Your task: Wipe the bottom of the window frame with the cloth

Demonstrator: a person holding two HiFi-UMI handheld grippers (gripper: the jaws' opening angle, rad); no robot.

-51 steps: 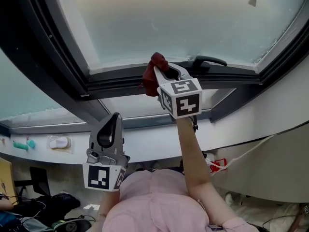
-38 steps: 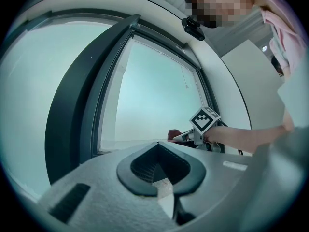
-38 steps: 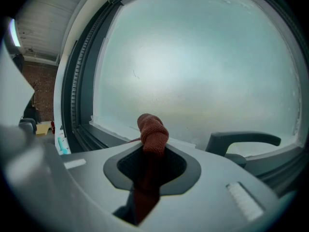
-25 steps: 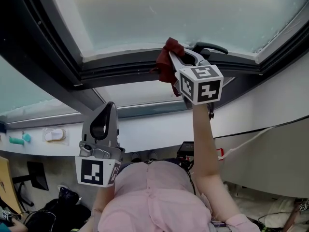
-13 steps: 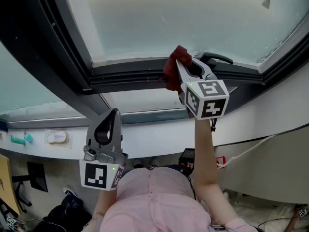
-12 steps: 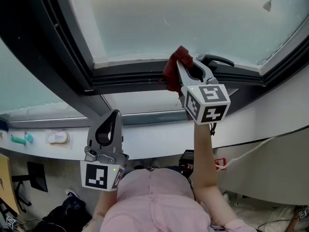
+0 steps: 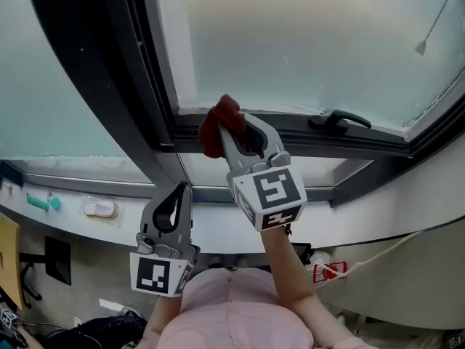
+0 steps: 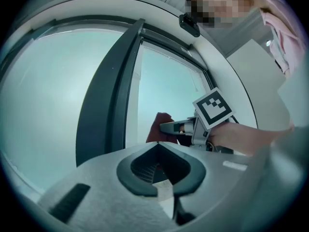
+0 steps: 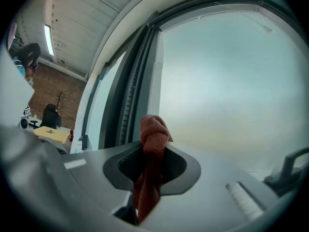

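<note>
The right hand-held gripper [image 7: 227,124] pinches the cloth [image 7: 211,128] at its jaw tips, against the frame [image 7: 305,141]; the left hand-held gripper [image 7: 179,189] is closed and empty.

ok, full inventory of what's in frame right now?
cloth: 1, dark red, in the right gripper's jaws, at the left end of the frame's bottom rail
window frame: 1, dark grey, around frosted glass
window handle: 1, black, on the bottom rail, right of the cloth
cord pull: 1, pale, hanging before the glass, upper right
teal item: 1, on the white ledge, far left
white item: 1, on the same ledge, beside the teal item
left gripper: 1, grey, jaws together, empty, below the frame
right gripper: 1, grey, shut on the cloth
pink top: 1, the person's, bottom centre
</note>
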